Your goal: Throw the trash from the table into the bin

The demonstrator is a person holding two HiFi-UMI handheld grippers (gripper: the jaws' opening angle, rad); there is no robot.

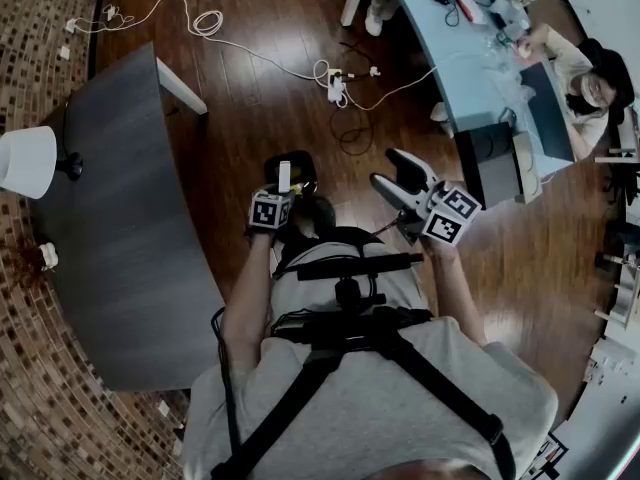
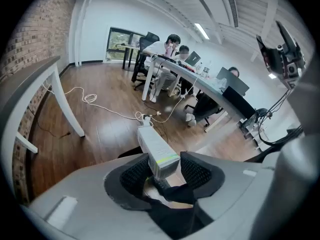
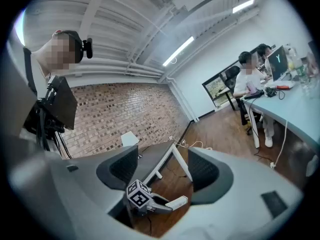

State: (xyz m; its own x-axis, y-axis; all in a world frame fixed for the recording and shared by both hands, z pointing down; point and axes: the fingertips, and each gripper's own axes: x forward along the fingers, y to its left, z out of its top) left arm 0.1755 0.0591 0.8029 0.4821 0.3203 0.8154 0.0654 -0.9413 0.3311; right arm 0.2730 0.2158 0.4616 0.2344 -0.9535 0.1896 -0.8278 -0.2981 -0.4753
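Our left gripper (image 2: 161,170) is clamped tight on a small white carton (image 2: 156,149), over the wooden floor (image 1: 250,98). Our right gripper (image 3: 162,168) has its jaws wide apart, gripping nothing.

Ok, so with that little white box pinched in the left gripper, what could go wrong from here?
1. The left gripper grips the white box only at one end, with most of it sticking out, so it may slip or twist loose before it gets dropped.
2. A power strip lies on the floor just ahead. Stepping that way could mean a trip.
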